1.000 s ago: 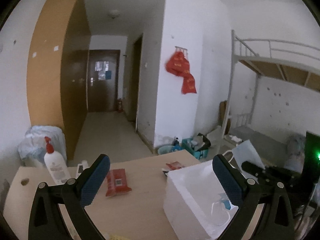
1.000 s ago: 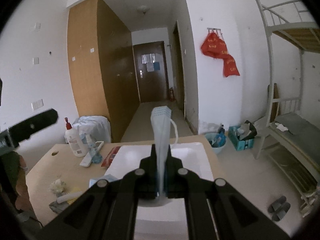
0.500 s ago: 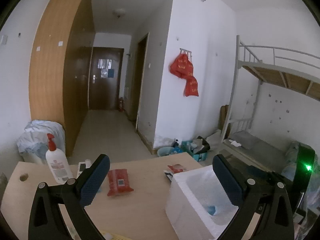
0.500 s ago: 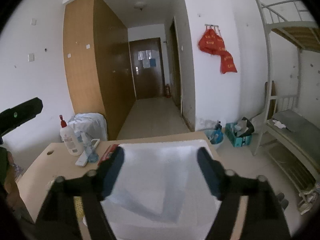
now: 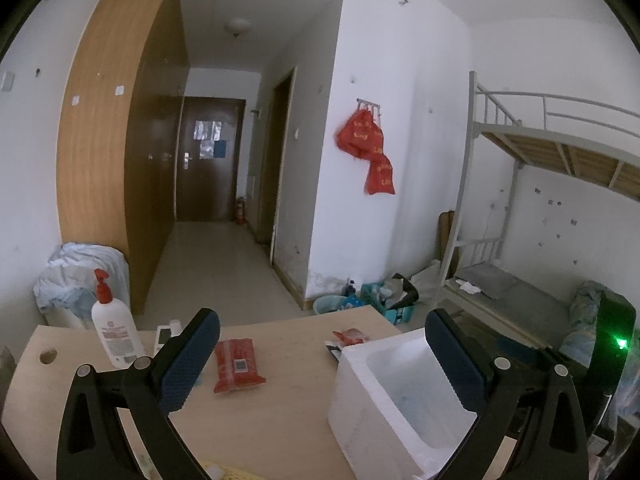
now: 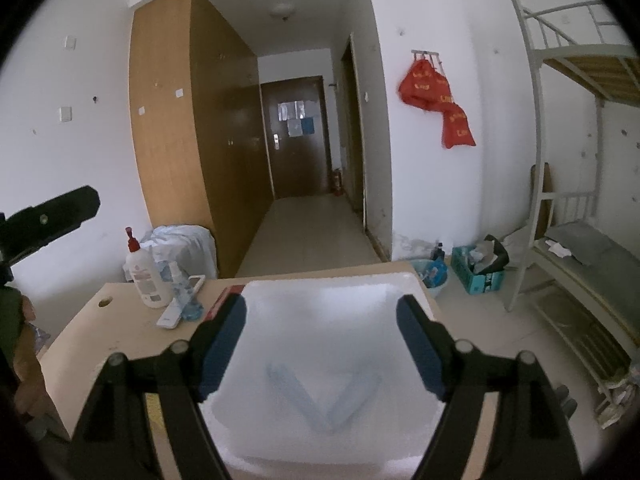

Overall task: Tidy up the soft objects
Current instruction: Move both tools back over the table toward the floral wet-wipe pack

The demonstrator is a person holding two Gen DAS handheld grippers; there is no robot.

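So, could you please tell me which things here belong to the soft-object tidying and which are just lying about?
Part of the job:
- white foam box
- light blue face masks lying inside it
- red tissue pack on the desk
- right gripper, open above the box
- left gripper, open

Just lying about:
- lotion pump bottle
- white remote
- red bags hanging on the wall

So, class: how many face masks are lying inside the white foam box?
2. One face mask lies on the left of the foam box floor, the second mask on the right; their lower ends meet in a V. None seem hidden.
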